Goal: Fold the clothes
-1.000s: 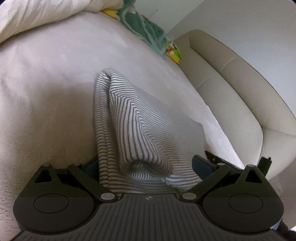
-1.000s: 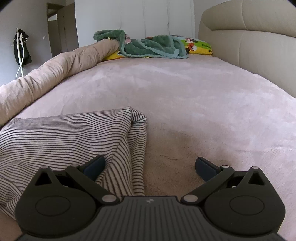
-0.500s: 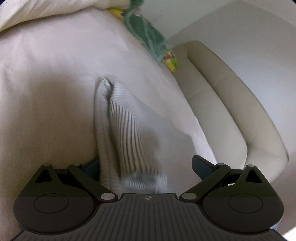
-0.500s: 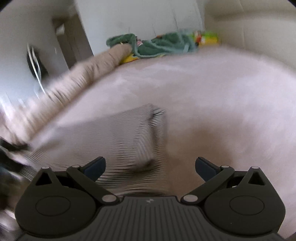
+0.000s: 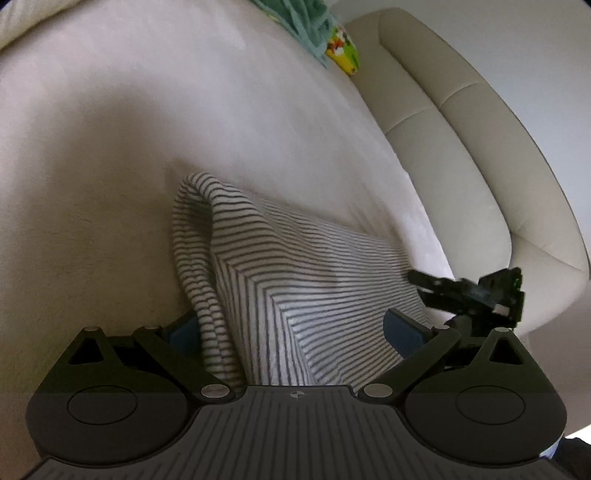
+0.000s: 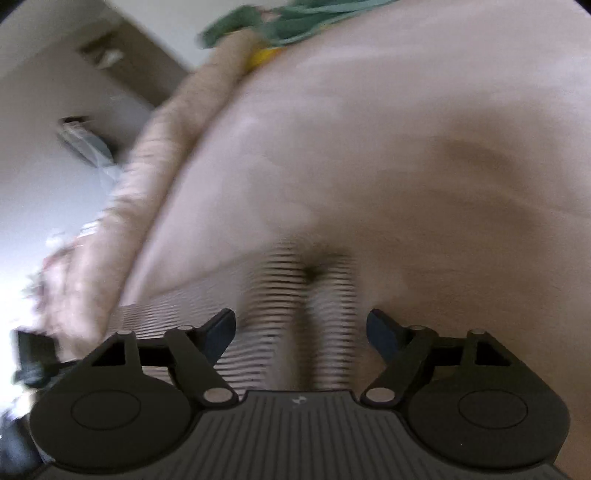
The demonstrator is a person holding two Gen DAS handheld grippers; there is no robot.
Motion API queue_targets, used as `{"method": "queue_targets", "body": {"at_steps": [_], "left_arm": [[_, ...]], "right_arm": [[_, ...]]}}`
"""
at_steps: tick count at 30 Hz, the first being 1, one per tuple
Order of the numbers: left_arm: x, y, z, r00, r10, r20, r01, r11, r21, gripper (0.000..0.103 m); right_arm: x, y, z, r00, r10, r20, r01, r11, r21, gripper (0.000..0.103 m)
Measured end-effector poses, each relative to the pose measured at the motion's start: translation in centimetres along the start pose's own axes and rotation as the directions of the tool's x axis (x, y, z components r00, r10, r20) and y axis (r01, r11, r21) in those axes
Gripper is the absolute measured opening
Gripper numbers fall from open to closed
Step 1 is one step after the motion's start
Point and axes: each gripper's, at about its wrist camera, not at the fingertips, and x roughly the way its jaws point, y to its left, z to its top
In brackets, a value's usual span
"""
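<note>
A: The striped garment [image 5: 295, 291] lies bunched on the bed, and a thick fold of it runs between the fingers of the left gripper [image 5: 293, 332]. Its jaws stand wide; the cloth brushes the left pad, while the right pad sits just beside the fabric, so I see no pinch.

B: On my side the right gripper [image 6: 300, 328] has its jaws partway in and closing. Two rolled ridges of the striped cloth lie between the pads, and neither pad presses on them (the picture is smeared, so I say that with some care).

A: My view gives the garment sharp: a rounded hump at its far end, stripes meeting in a crease near the middle. It also shows the other gripper from outside, a black shape at the cloth's right edge. Yours cannot show that.

B: Mine shows a dark blurred shape at the lower left edge; I cannot tell what it is. It also shows a rolled beige duvet [image 6: 147, 177] along the left of the bed.

A: Outward, then: a pale plush bedcover [image 5: 166, 129], a cream padded headboard [image 5: 461, 140] on the right, a green blanket [image 5: 299, 14] and a bright yellow-green pillow [image 5: 341, 51] at the far end.

B: And a white wall behind the duvet.
</note>
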Motion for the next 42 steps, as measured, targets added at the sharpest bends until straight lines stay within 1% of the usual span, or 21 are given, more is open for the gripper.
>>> {"method": "queue_targets", "body": {"at_steps": [2,5,8,12,14,15,17,19,20,24,25,27,29,31,33,35,37,39,40,41,42], "left_arm": [[1.0,-0.1,0.7,1.0,-0.022,0.004,0.022,1.0,0.003,0.101],[1.4,0.2,0.3,0.997,-0.074,0.021,0.075,0.997,-0.009,0.101],[1.1,-0.6,-0.6,0.988,-0.147,0.036,0.147,0.989,-0.004,0.101],[-2.1,-4.0,-2.6,0.964,-0.254,0.082,0.248,0.966,0.079,0.101],[-3.5,-4.8,-3.7,0.961,-0.261,0.096,0.252,0.963,0.095,0.101],[-3.8,-5.0,-4.2,0.966,-0.241,0.096,0.232,0.968,0.096,0.101],[-3.9,-4.9,-5.4,0.983,-0.164,0.079,0.157,0.983,0.092,0.101],[-4.3,-4.3,-7.2,0.995,-0.09,0.052,0.086,0.993,0.082,0.101],[-4.9,-3.8,-8.1,0.997,-0.068,0.047,0.064,0.995,0.072,0.101],[-8.2,-2.1,-10.3,0.993,-0.053,0.105,0.051,0.998,0.023,0.101],[-8.9,-1.6,-10.6,0.99,-0.054,0.126,0.055,0.999,0.003,0.101],[-9.5,-0.7,-11.0,0.987,-0.063,0.15,0.071,0.996,-0.048,0.101],[-8.8,-0.1,-11.1,0.986,-0.069,0.151,0.086,0.991,-0.106,0.101],[-7.6,0.2,-11.1,0.987,-0.055,0.151,0.074,0.989,-0.127,0.101],[-6.7,0.2,-10.8,0.985,-0.011,0.172,0.033,0.992,-0.125,0.101],[-5.6,-0.8,-10.9,0.976,0.042,0.213,-0.02,0.994,-0.106,0.101],[-5.1,-1.3,-11.1,0.968,0.06,0.243,-0.034,0.993,-0.112,0.101],[-4.6,-1.5,-11.0,0.963,0.068,0.259,-0.036,0.991,-0.125,0.101],[-4.5,-1.5,-10.8,0.964,0.066,0.259,-0.032,0.991,-0.132,0.101],[-4.5,-1.5,-10.8,0.964,0.059,0.258,-0.024,0.99,-0.139,0.101],[-4.7,-1.4,-10.8,0.965,0.049,0.257,-0.012,0.99,-0.143,0.101]], "right_arm": [[1.2,0.5,0.1,0.998,0.063,-0.025,-0.063,0.998,-0.002,0.081],[3.2,0.9,0.4,0.998,0.006,-0.058,-0.008,0.999,-0.043,0.081],[3.0,1.6,1.8,0.997,0.03,-0.075,-0.032,0.999,-0.029,0.082],[1.9,7.0,5.6,0.991,0.13,0.002,-0.128,0.979,-0.158,0.081],[1.7,10.7,7.3,0.984,0.161,0.069,-0.136,0.95,-0.279,0.081],[1.8,12.1,7.8,0.986,0.137,0.096,-0.099,0.939,-0.329,0.083],[2.7,13.8,8.0,0.991,-0.002,0.132,0.052,0.924,-0.38,0.086],[3.3,14.9,7.7,0.978,-0.124,0.165,0.183,0.892,-0.413,0.086],[3.2,14.4,6.8,0.973,-0.162,0.167,0.218,0.885,-0.411,0.086],[0.0,11.6,1.6,0.961,-0.234,0.147,0.273,0.883,-0.382,0.089],[-1.0,10.8,0.2,0.963,-0.233,0.136,0.267,0.896,-0.355,0.091],[-3.1,8.6,-1.7,0.98,-0.173,0.098,0.191,0.957,-0.218,0.092],[-4.4,6.2,-2.6,0.992,-0.106,0.076,0.109,0.993,-0.039,0.092],[-4.1,4.0,-3.0,0.994,-0.073,0.076,0.064,0.991,0.114,0.091],[-2.8,2.5,-3.4,0.993,-0.102,0.065,0.087,0.976,0.2,0.087],[-1.4,2.0,-4.0,0.988,-0.143,0.058,0.127,0.968,0.219,0.085],[-1.0,2.8,-4.7,0.985,-0.145,0.098,0.127,0.977,0.171,0.085],[-1.0,3.7,-5.6,0.992,-0.031,0.122,0.019,0.995,0.098,0.075],[-1.1,3.8,-5.9,0.994,0.024,0.111,-0.035,0.994,0.101,0.073],[-1.3,3.8,-6.2,0.993,0.039,0.108,-0.051,0.993,0.11,0.073],[-1.8,3.8,-6.5,0.992,-0.004,0.123,-0.01,0.993,0.116,0.073]]}}
